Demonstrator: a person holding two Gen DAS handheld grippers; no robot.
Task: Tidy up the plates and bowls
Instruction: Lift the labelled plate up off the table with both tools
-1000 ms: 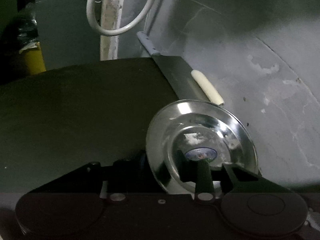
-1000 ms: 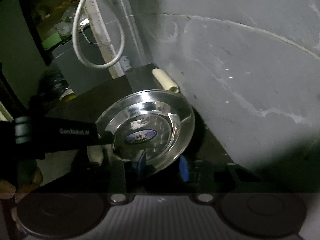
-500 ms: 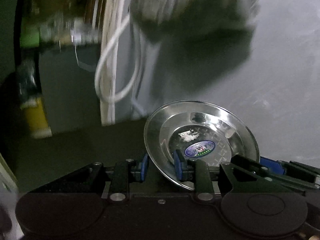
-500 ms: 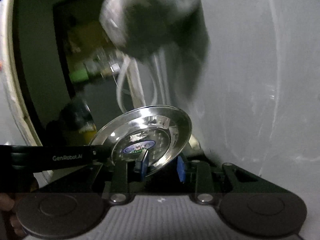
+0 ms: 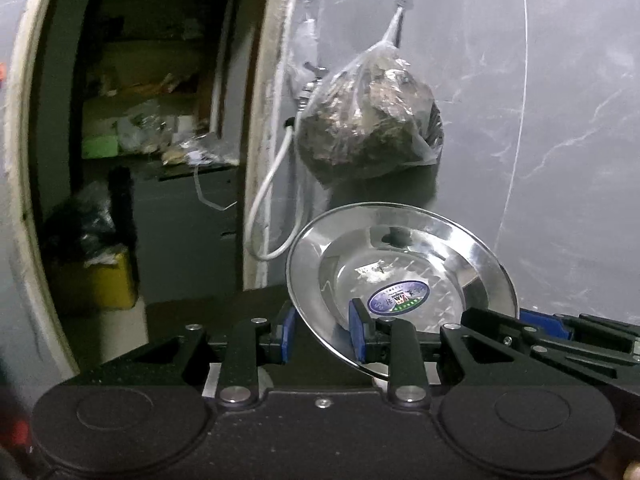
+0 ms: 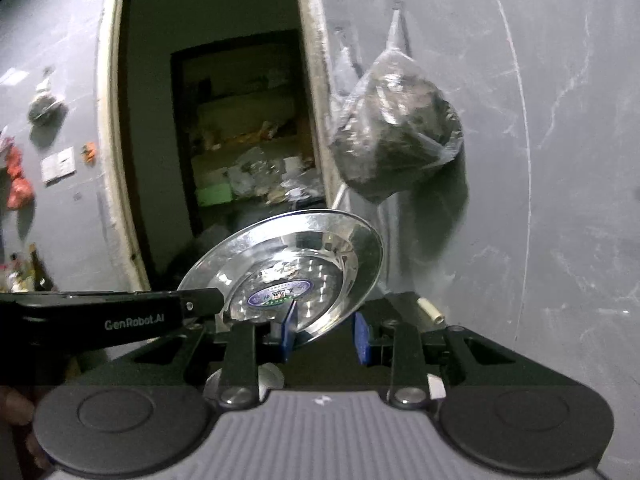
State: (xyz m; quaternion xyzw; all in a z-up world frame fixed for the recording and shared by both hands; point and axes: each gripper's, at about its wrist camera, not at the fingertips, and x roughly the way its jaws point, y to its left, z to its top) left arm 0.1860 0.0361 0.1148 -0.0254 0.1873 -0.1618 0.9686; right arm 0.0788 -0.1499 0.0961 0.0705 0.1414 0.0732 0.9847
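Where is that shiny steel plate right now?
The steel plate is held up off the counter between the two grippers, the left gripper and the right gripper each straddling its rim, just below the plastic bag hanging on the grey wall.

The plate [image 5: 400, 276] has its near rim hidden behind the fingers [image 5: 357, 334] of the left gripper [image 5: 322, 332] — whether both pads press it cannot be told. The bag [image 5: 370, 120] holds something dark, too murky to name. Beyond the doorway [image 6: 224, 128] the clutter is blurred — nothing there can be made out.
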